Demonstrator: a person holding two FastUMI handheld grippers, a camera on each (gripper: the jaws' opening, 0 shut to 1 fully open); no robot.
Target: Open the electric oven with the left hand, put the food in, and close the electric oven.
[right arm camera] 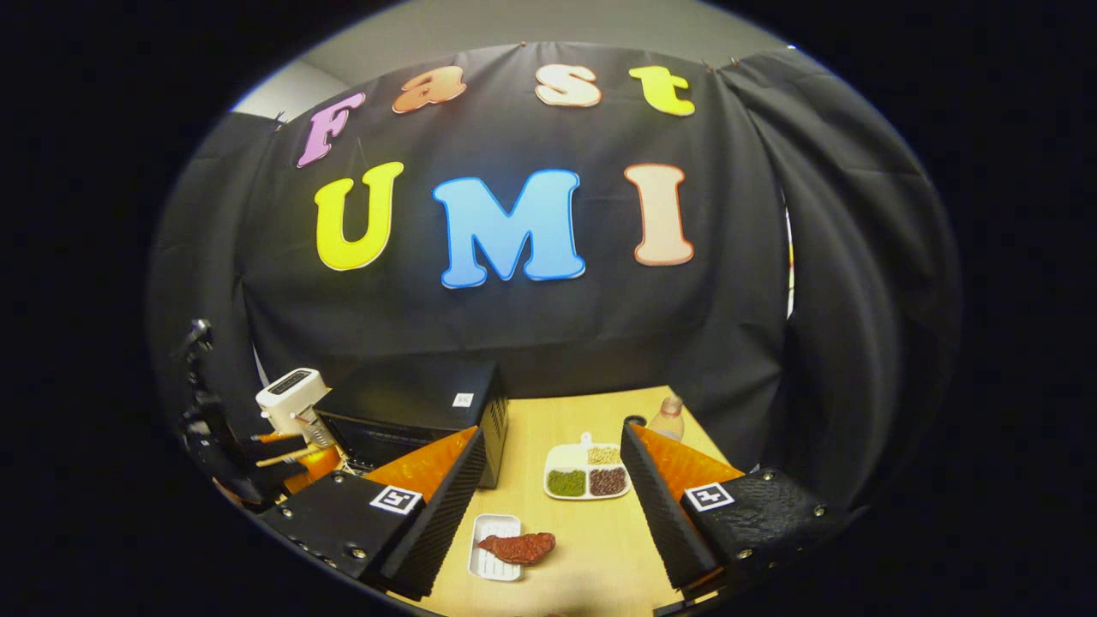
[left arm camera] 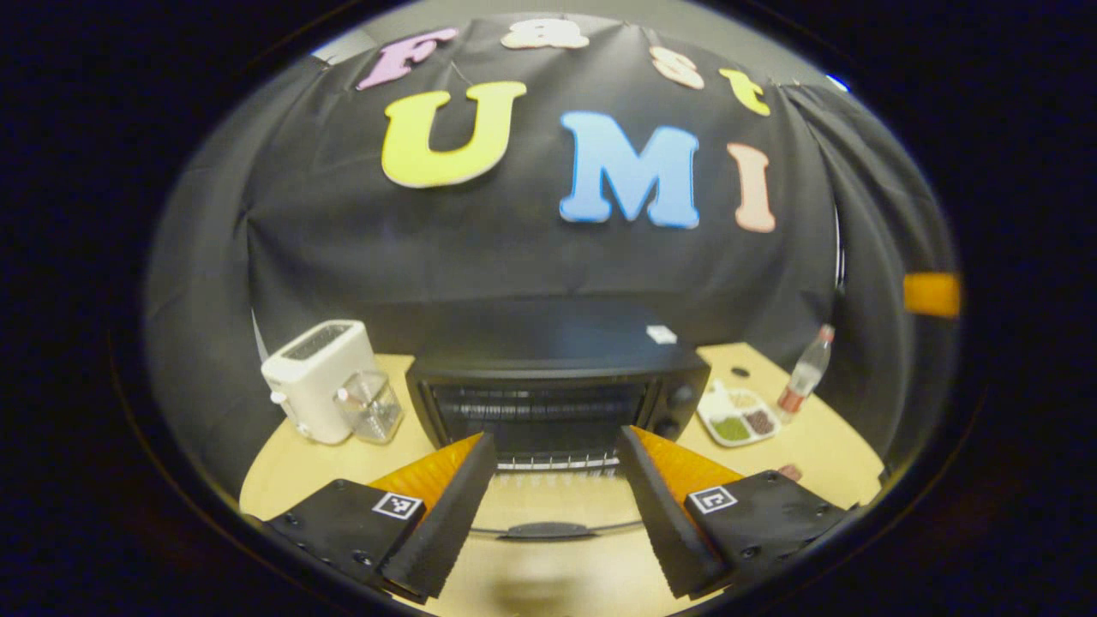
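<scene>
Oven: the black electric oven with a glass door [left arm camera: 548,403] sits at the far middle of the counter. Its door lies folded down flat toward the viewer, the dark door handle [left arm camera: 548,530] at the near edge, and the wire rack inside is bare.
Progress: opening appears done; the food is not yet in, and loading and closing are left.
Food: a reddish-brown slab of meat [right arm camera: 518,547] lies on a small white ribbed rectangular tray [right arm camera: 493,559], on the counter to the right of the oven, near the right gripper.
Left gripper: the left gripper [left arm camera: 555,514] hovers in front of the open door, its fingers wide apart and holding nothing.
Right gripper: the right gripper [right arm camera: 548,514] hangs above the meat tray, fingers wide and empty.
Counter: a pale wooden round counter [left arm camera: 814,446] also carries a white toaster [left arm camera: 317,377] and a clear plastic container [left arm camera: 370,406] at far left, and a white divided dish of green, brown and tan grains [left arm camera: 739,418] plus a clear bottle with a red label [left arm camera: 804,374] at right.
Room: black cloth drapes the booth behind and to the sides.
</scene>
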